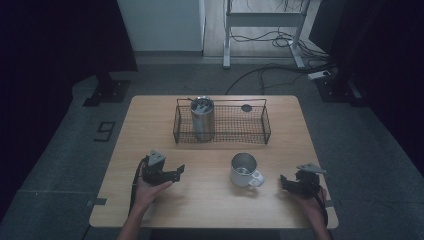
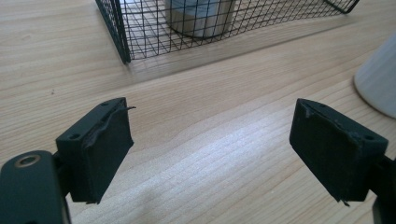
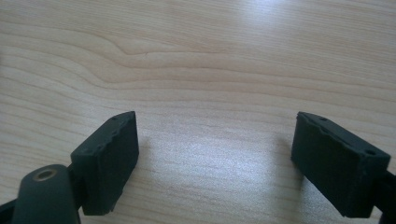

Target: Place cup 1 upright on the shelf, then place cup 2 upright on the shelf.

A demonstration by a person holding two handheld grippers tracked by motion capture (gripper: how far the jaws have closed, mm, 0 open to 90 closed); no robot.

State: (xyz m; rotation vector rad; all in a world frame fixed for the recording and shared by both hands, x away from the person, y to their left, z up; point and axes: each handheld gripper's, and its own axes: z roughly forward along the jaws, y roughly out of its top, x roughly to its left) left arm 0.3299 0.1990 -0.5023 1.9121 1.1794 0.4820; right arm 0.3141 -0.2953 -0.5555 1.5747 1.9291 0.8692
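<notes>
A white mug (image 1: 244,170) with a metal inside stands on the wooden table (image 1: 150,125), its handle turned to the front right. Left of it my left gripper (image 1: 178,171) rests low over the table, pointing toward the mug. In the left gripper view its jaws (image 2: 211,107) stand apart over bare wood, with the mug's side (image 2: 379,77) at the right edge. My right gripper (image 1: 284,181) sits right of the mug, pointing left. In the right gripper view its jaws (image 3: 215,117) are apart with only wood between them.
A black wire basket (image 1: 260,131) stands at the back middle of the table. It holds an upright steel tumbler (image 1: 202,119) and a small dark round lid (image 1: 246,107). The basket's corner (image 2: 120,39) and the tumbler (image 2: 198,18) lie ahead of the left gripper.
</notes>
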